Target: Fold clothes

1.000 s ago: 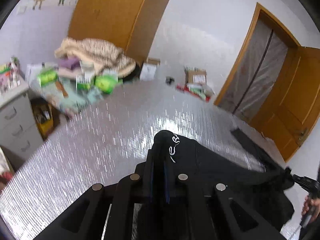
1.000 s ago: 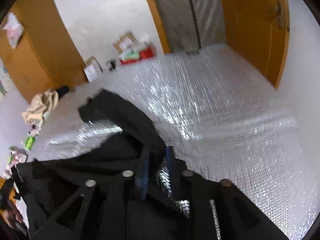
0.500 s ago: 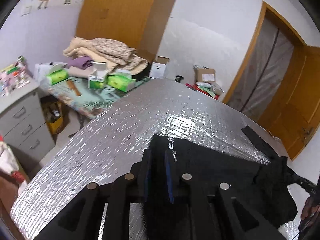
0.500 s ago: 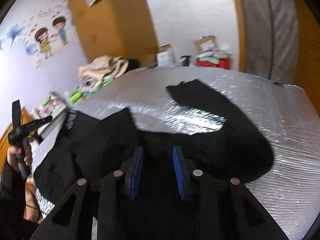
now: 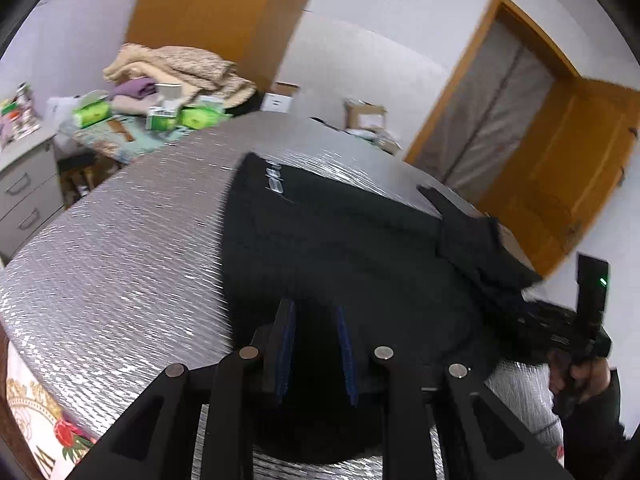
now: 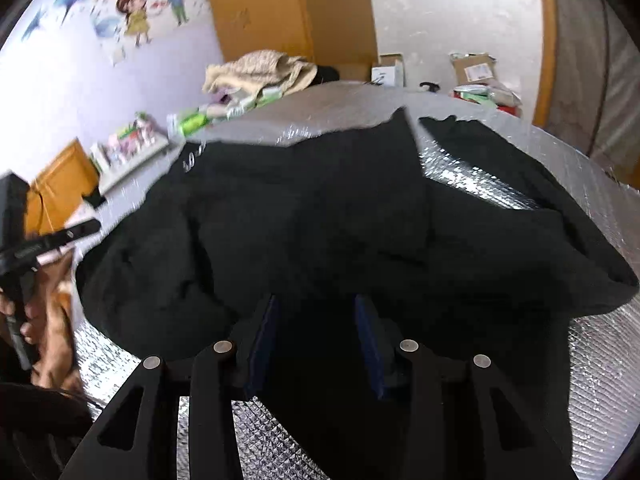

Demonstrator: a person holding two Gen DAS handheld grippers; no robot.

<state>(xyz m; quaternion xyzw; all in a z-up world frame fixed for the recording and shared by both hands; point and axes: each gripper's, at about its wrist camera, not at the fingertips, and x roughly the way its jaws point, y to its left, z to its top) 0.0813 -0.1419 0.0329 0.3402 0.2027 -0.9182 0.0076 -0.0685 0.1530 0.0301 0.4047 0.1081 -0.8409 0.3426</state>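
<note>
Left hand-held gripper [image 5: 314,344]: jaws spread, just been opening; black cloth lies in the gap and below, pads not pressing on it.
Right hand-held gripper [image 6: 316,340]: jaws spread wider, also just been opening; black cloth under and between the blue pads [image 6: 368,344], not pinched.
Black garment [image 6: 340,220]: lies rumpled on the silver quilted cover [image 5: 120,248], directly ahead of and beneath both hand-held grippers; near hem runs under the fingertips.
Garment, left view [image 5: 340,248]: white printed lettering [image 5: 274,178] near its far edge; a folded lump of cloth toward the right side.
Garment, far part: two dark flaps reach toward the far edge of the cover, a strip of silver showing between them [image 6: 460,172].
Person's hand [image 5: 588,376]: at the right edge of the left view, gripping the handle of the other hand-held gripper.
Background: side desk [image 5: 112,136] with green packets, heap of beige blankets [image 5: 180,68], cardboard boxes [image 6: 474,66], wooden door [image 5: 568,168], wall stickers of two children [image 6: 156,4].
</note>
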